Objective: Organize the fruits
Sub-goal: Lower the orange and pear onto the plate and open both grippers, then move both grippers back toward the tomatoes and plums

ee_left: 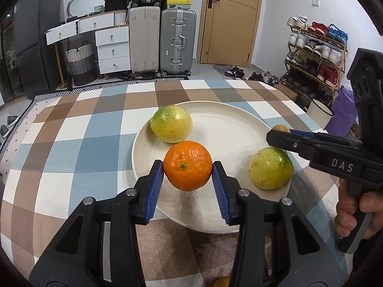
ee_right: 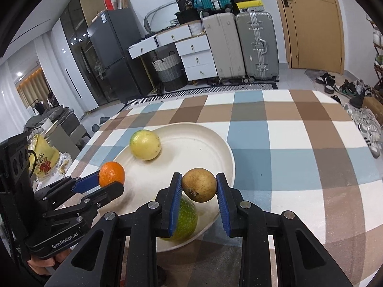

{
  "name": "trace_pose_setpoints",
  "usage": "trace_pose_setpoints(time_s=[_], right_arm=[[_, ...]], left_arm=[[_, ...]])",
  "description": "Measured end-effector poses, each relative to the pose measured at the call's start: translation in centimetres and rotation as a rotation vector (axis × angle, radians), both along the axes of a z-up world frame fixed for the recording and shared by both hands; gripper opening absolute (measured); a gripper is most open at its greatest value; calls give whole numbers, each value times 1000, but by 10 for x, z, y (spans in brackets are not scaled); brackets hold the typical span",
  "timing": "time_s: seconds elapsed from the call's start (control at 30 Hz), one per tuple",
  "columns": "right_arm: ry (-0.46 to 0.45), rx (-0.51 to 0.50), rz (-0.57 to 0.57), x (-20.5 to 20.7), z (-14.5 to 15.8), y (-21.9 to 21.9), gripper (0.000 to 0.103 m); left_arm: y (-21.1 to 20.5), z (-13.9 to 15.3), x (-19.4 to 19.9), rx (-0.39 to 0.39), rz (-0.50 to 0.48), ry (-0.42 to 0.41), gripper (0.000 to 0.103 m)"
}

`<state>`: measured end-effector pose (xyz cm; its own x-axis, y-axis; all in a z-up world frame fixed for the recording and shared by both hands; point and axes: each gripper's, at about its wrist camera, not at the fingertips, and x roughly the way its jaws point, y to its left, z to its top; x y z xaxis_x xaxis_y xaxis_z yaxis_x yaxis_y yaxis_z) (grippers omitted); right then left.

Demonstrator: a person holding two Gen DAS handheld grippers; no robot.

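Note:
A white plate (ee_left: 229, 129) (ee_right: 210, 148) lies on the checked tablecloth. Two yellow-green fruits lie on it, one at the back left (ee_left: 171, 124) (ee_right: 145, 145) and one at the front right (ee_left: 271, 168) (ee_right: 185, 217). My left gripper (ee_left: 188, 167) (ee_right: 111, 179) is shut on an orange (ee_left: 188, 165) (ee_right: 112, 173) and holds it above the plate's near part. My right gripper (ee_right: 199, 185) (ee_left: 278, 134) is shut on a small brown fruit (ee_right: 199, 184) (ee_left: 280, 128), held above the plate's right edge, over the front yellow-green fruit.
The checked table (ee_left: 91, 143) (ee_right: 299, 148) stretches around the plate. Another orange fruit (ee_left: 222, 282) peeks out at the bottom edge under my left gripper. Suitcases (ee_left: 162, 40), drawers and a shoe rack (ee_left: 316, 55) stand beyond the table.

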<state>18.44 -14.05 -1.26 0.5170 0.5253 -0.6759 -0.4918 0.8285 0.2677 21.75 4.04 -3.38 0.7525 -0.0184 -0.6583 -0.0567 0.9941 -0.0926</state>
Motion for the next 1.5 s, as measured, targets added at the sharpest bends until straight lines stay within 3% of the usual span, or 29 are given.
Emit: trace_pose_setpoints(time_s=[0.1, 0.17, 0.3, 0.37, 0.43, 0.5, 0.57, 0.67, 0.9, 1.5], right_arm=[[-2, 6, 8, 0, 1, 1, 30], [-1, 2, 10, -1, 2, 1, 42], [-35, -18, 3, -6, 6, 0, 48], [-53, -17, 1, -9, 11, -3, 59], [-60, -7, 1, -12, 14, -6, 71], [-72, -12, -9, -14, 17, -10, 82], [-86, -40, -47, -16, 19, -14, 90], [-85, -36, -48, -19, 21, -21, 102], [-78, -21, -26, -33, 20, -30, 102], [-54, -112, 96, -90, 10, -24, 102]], left_arm=[[1, -1, 1, -5, -1, 7, 39], [2, -2, 0, -9, -1, 12, 39], [2, 1, -2, -10, -5, 2, 39], [2, 4, -3, -3, -3, -3, 41], [2, 5, -6, -1, 5, 0, 50], [5, 7, -10, -13, 23, -2, 71], [9, 9, -15, -28, 34, -7, 81], [13, 14, -26, -31, 43, -18, 83], [13, 23, -54, 0, 63, -47, 102], [12, 24, -115, 29, 51, -23, 102]])
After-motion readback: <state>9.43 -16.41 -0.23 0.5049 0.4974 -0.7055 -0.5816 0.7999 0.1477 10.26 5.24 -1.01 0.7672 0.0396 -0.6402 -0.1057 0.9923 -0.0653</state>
